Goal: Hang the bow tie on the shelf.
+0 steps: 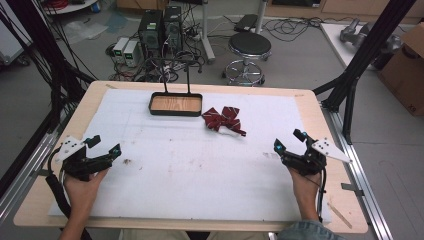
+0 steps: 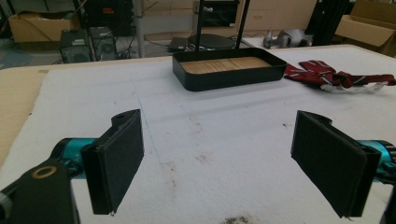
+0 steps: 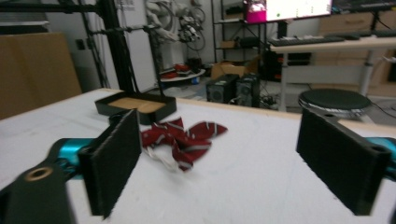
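Note:
A dark red bow tie with thin white stripes (image 1: 224,120) lies crumpled on the white mat, just right of a black tray with a wooden floor (image 1: 175,104). The tray carries a tall black rack. My left gripper (image 1: 104,145) rests low at the mat's left side, open and empty. My right gripper (image 1: 288,140) sits at the mat's right side, open and empty too. In the left gripper view the tray (image 2: 229,74) is ahead and the bow tie (image 2: 334,77) far right. In the right gripper view the bow tie (image 3: 182,137) lies ahead between the pads, the tray (image 3: 135,107) behind it.
The white mat (image 1: 200,160) covers most of the wooden table (image 1: 320,107), with small dark specks near the left gripper. Beyond the far edge stand a round stool (image 1: 249,47) and computer towers (image 1: 160,30). Black frame posts rise at both sides.

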`<action>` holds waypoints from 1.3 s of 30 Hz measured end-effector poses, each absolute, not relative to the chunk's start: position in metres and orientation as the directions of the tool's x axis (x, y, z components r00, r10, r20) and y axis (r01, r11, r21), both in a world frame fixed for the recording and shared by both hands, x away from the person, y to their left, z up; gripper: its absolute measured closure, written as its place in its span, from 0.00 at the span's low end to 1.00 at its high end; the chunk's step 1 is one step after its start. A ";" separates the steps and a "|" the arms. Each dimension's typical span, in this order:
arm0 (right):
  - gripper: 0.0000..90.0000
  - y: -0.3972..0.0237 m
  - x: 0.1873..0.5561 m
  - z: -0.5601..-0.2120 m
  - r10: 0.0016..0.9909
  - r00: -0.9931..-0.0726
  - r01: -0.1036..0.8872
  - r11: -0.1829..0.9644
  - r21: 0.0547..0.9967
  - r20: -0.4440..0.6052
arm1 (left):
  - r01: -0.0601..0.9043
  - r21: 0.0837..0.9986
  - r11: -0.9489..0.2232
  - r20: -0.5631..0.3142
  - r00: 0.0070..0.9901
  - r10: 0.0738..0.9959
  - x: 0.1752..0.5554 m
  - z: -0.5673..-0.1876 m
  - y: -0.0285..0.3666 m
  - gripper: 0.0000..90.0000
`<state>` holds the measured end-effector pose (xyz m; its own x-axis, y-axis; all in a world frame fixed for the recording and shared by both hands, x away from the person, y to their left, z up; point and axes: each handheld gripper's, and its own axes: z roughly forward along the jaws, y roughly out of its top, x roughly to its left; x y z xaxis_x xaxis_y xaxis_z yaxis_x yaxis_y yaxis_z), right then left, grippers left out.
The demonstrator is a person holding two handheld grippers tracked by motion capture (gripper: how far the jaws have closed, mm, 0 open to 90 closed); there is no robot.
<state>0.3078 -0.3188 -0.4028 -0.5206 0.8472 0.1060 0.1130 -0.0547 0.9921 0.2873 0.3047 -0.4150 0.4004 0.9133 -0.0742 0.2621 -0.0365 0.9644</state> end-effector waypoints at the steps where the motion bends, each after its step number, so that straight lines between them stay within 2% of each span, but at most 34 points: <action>1: 0.16 -0.319 0.308 -0.403 0.847 -0.521 0.113 -0.055 0.992 0.106 | 0.263 0.964 -0.039 -0.073 0.401 0.913 0.288 -0.415 0.305 0.19; 3: 0.16 -0.315 0.322 -0.390 0.844 -0.529 0.106 -0.040 0.994 0.090 | 0.263 0.964 -0.039 -0.072 0.400 0.914 0.287 -0.415 0.304 0.19; 14: 0.18 -0.285 0.373 -0.368 0.823 -0.566 0.127 0.036 0.991 0.042 | 0.261 0.965 -0.035 -0.074 0.397 0.915 0.287 -0.415 0.304 0.19; 23: 0.21 -0.253 0.407 -0.350 0.791 -0.612 0.105 0.083 0.991 -0.001 | 0.260 0.965 -0.040 -0.068 0.395 0.916 0.287 -0.416 0.303 0.19; 27: 0.27 -0.238 0.420 -0.354 0.772 -0.635 0.106 0.120 0.987 -0.026 | 0.266 0.963 -0.048 -0.065 0.400 0.914 0.288 -0.417 0.302 0.19; 33: 0.30 -0.214 0.442 -0.371 0.726 -0.688 0.189 0.200 0.961 -0.016 | 0.266 0.963 -0.047 -0.069 0.409 0.910 0.289 -0.417 0.301 0.19; 35: 0.38 -0.205 0.449 -0.380 0.707 -0.707 0.184 0.222 0.958 -0.028 | 0.266 0.963 -0.043 -0.073 0.412 0.908 0.289 -0.418 0.301 0.19; 39: 0.38 -0.199 0.457 -0.392 0.701 -0.713 0.221 0.241 0.945 -0.012 | 0.267 0.963 -0.045 -0.072 0.413 0.908 0.290 -0.418 0.300 0.19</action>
